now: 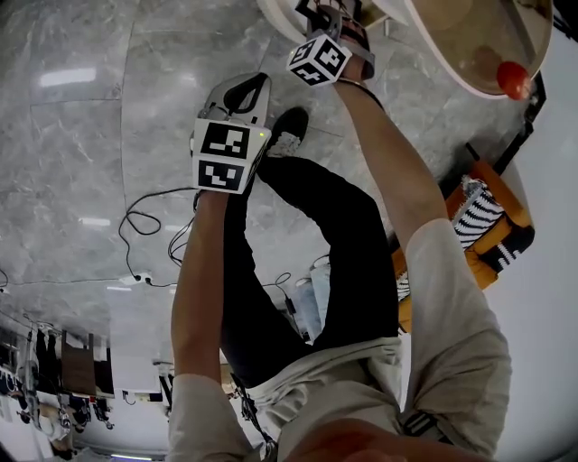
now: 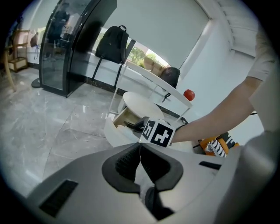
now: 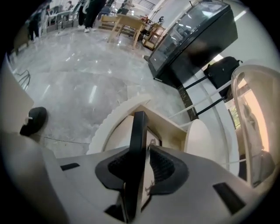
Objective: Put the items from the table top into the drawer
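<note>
My right gripper hangs over the open wooden drawer of a small round white table. A flat black slab stands on edge between its jaws. It leans on the left pad, and a thin light gap shows at the right pad. In the head view this gripper reaches to the top edge, with its tips out of sight. My left gripper is shut and empty, held back above the floor. A red round item sits on a higher surface behind the table.
An orange and striped bag lies on the floor to the right. Cables trail on the marble floor at the left. The person's black shoe is near the table. A dark glass cabinet and a black backpack stand farther off.
</note>
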